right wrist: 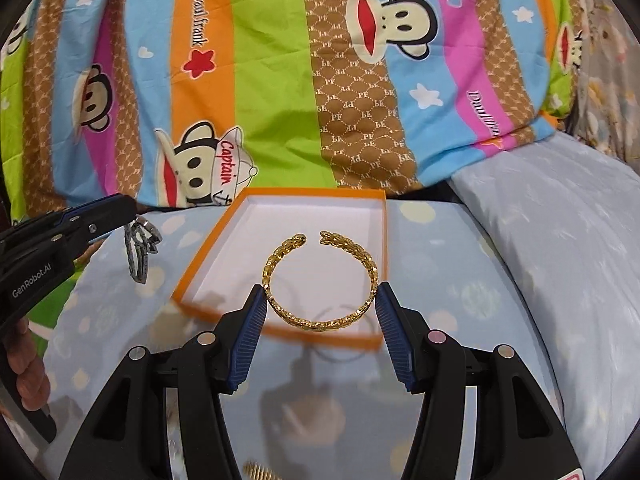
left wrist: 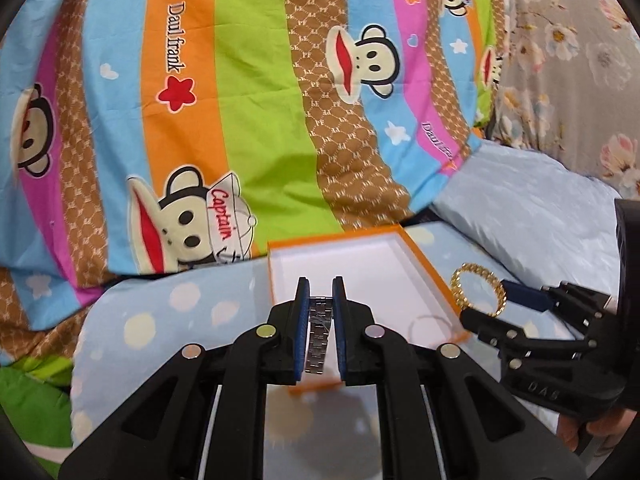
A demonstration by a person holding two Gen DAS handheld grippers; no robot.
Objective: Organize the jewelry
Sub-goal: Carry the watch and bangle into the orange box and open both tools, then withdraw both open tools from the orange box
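Left wrist view: the left gripper (left wrist: 320, 312) is clamped on a silver watch band (left wrist: 318, 336) above the empty orange box (left wrist: 436, 276); its dangling end is hidden. Right wrist view: the right gripper (right wrist: 322, 308) pinches a gold bangle (right wrist: 320, 280) over the box, so I'd say lowering and releasing both comes next.

Straight beyond the fingers, a bright striped quilt (left wrist: 224, 92) fills the far view: bands of blue, orange, lime, brown and pink, printed with cartoon monkeys, stars and lettering. Below the fingers lies a pale blue sheet (right wrist: 440, 264) dotted with cream circles, spread over the bed. Off to the right of the fingers, a light blue pillow (left wrist: 536, 204) sits rumpled, and past it a grey floral fabric (left wrist: 568, 52) rises. Light is even and soft, with faint shadows on the sheet.
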